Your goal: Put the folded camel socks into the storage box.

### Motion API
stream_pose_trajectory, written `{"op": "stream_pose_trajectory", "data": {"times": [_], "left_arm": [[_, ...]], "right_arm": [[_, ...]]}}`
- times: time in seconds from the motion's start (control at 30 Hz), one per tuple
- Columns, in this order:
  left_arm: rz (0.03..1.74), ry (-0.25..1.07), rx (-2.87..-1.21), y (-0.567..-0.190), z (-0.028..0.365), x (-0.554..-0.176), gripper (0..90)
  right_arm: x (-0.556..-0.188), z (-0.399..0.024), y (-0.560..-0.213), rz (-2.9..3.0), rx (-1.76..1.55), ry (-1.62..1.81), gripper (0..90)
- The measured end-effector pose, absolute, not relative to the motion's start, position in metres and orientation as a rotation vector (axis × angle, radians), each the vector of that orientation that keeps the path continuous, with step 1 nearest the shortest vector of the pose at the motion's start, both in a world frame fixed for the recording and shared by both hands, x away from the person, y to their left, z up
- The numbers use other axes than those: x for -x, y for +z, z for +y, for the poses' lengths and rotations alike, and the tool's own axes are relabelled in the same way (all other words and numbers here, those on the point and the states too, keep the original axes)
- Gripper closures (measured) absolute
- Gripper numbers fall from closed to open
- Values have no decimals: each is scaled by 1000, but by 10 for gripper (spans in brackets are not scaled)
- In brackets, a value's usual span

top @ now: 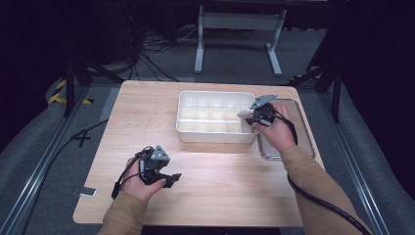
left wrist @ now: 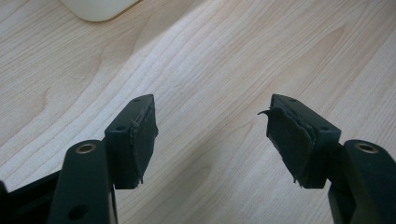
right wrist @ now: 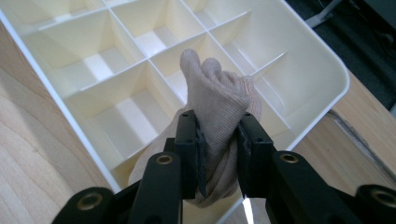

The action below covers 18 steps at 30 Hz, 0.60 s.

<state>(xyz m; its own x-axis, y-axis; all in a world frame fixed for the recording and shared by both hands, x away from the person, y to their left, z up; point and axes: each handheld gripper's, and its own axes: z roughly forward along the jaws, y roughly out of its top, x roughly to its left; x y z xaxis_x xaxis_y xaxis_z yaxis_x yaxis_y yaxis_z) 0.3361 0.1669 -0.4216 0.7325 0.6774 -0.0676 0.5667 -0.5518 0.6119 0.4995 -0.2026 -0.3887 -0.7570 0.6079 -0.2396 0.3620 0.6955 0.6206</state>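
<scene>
The right gripper (right wrist: 219,154) is clamped on a rolled beige sock (right wrist: 217,107), and both black pads press into the cloth from the two sides. The sock sticks out beyond the jaw tips and its rounded end points forward, while a part of it bulges below the jaws. Directly under and ahead of this gripper is the white divided tray (right wrist: 322,60), and the sock hangs above the compartments near the tray's corner; whether the sock already touches a divider I cannot tell. In the high view the right gripper (top: 250,116) is at the right end of the tray (top: 183,132), and behind the hand, on the far side from the tray, a clear shallow container (top: 303,122) lies on the wooden table (top: 220,191). The left gripper (left wrist: 212,135) has its jaws wide apart with nothing between them, only bare table wood below. In the high view the left gripper (top: 169,180) rests low over the table, well apart from the tray.
</scene>
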Motion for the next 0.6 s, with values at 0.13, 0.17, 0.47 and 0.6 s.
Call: {"op": "stream_pose_trajectory", "data": {"times": [0.13, 0.17, 0.47, 0.6], "left_arm": [[932, 228, -2314, -422, 166, -337, 336], [932, 226, -2315, -422, 166, -337, 336], [929, 212, -2326, -423, 163, -338, 334], [922, 205, -2332, -424, 162, -339, 333]], "right_arm": [[-499, -204, -395, 2491, -776, 766, 722], [-499, -204, -395, 2491, -776, 766, 722], [-499, -204, -405, 2534, -831, 733, 704], [-500, -204, -407, 2585, -870, 702, 686]]}}
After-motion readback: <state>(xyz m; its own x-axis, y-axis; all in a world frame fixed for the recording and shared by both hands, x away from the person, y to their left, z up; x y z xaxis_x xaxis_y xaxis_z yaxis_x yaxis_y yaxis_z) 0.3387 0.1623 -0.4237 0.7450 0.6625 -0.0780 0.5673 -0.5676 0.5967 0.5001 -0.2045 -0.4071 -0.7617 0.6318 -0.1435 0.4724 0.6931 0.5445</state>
